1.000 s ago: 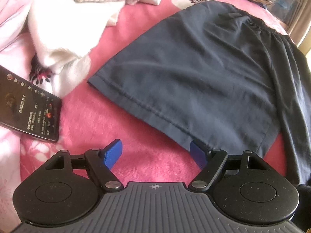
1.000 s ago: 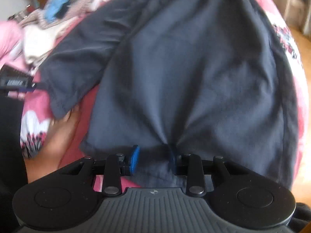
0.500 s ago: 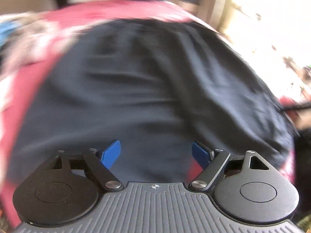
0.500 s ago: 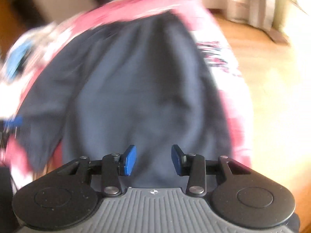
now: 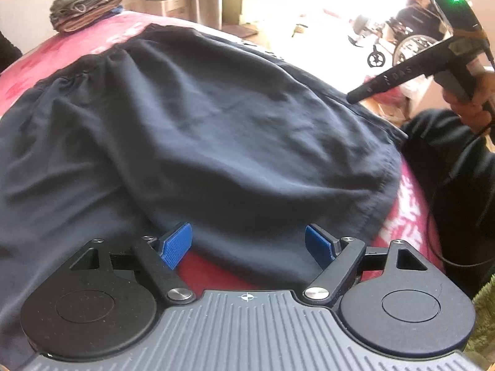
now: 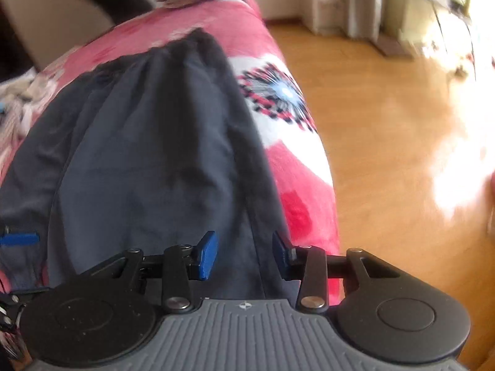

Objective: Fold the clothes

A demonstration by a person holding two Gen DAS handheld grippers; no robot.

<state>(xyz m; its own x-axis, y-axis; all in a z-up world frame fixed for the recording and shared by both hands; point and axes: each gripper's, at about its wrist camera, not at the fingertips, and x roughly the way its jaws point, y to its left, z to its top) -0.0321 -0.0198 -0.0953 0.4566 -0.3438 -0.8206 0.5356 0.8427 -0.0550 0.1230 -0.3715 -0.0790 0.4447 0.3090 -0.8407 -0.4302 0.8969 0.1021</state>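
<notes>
A dark navy garment (image 5: 216, 123) with a gathered waistband at its far end lies spread on a pink blanket (image 5: 92, 40). My left gripper (image 5: 247, 241) hovers open over its near hem, and its pads touch nothing. My right gripper (image 6: 244, 250) is over the garment's (image 6: 148, 154) right edge. Its jaws are closing with a fold of cloth below and between them, but the pads do not press on it. The left view shows the right gripper (image 5: 351, 96) side-on at the far right, held in a hand (image 5: 473, 105). A blue left pad (image 6: 18, 238) shows at the right view's left edge.
A stack of folded clothes (image 5: 89, 6) sits at the bed's far end. A wooden floor (image 6: 386, 154) lies beyond the bed's right edge (image 6: 324, 160). A dark-clothed person (image 5: 448, 170) is at the right. Loose laundry (image 6: 15, 102) lies at the left.
The left gripper swung right, from the hem beside a phone and white clothes to the garment's near hem. The right jaws, which pinched a pucker of cloth, now stand apart.
</notes>
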